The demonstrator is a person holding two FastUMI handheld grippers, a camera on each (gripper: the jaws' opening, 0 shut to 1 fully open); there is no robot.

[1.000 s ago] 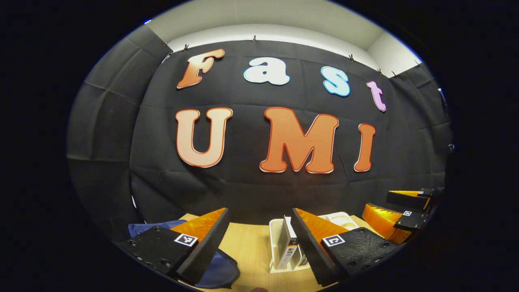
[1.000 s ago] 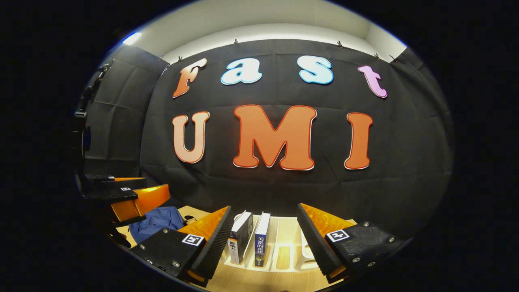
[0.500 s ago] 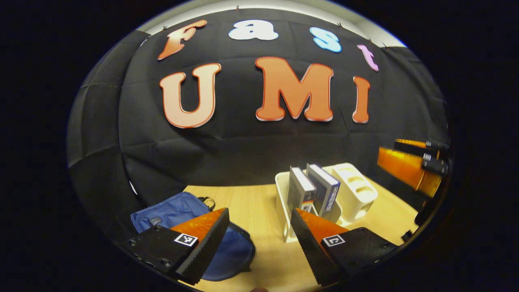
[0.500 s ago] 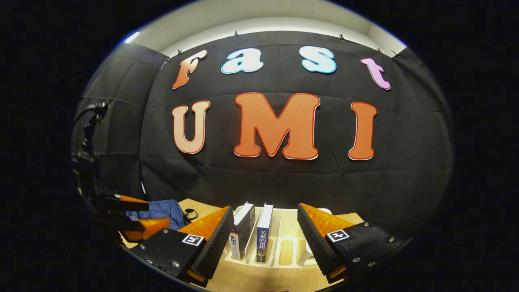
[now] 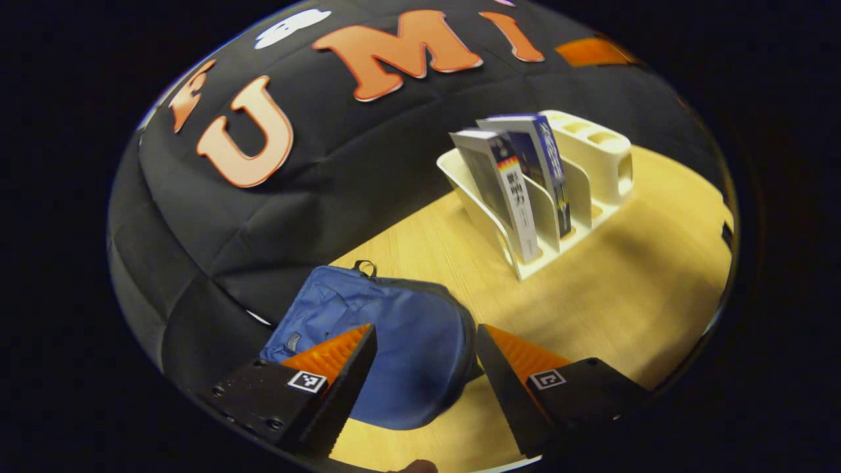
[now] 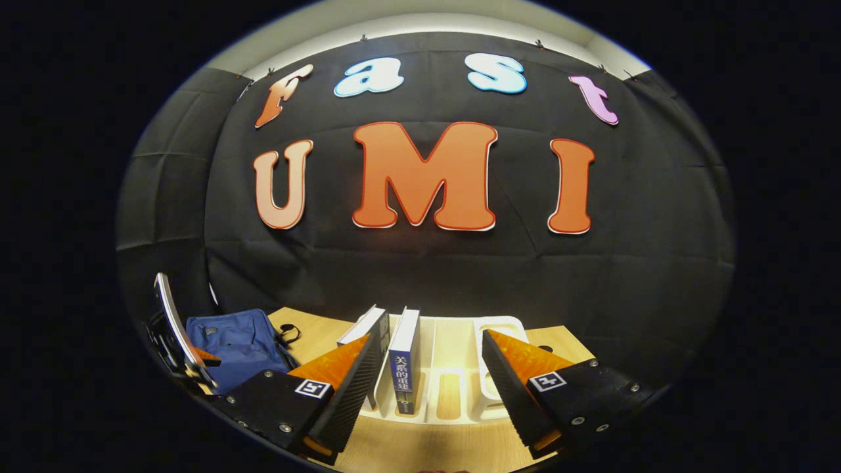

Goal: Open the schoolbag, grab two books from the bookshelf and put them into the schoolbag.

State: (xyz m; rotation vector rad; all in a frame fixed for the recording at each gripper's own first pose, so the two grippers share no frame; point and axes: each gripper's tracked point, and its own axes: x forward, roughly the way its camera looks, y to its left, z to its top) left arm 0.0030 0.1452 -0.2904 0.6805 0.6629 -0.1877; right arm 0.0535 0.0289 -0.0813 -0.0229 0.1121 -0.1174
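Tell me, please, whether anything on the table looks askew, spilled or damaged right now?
Nothing stands out. The blue schoolbag lies flat on the wooden table, looking closed, and the two books stand in the white bookshelf, leaning slightly against its dividers. Nothing looks spilled or damaged.

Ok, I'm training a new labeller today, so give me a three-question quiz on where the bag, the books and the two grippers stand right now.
1. True or false: the blue schoolbag lies flat on the table.
2. How many books stand in the white bookshelf? A) one B) two C) four
3. Fill in: in the left gripper view, the left gripper is open above the ____.

Key
1. True.
2. B: a grey book and a blue book, side by side.
3. Schoolbag. The right gripper is also open, facing the books.
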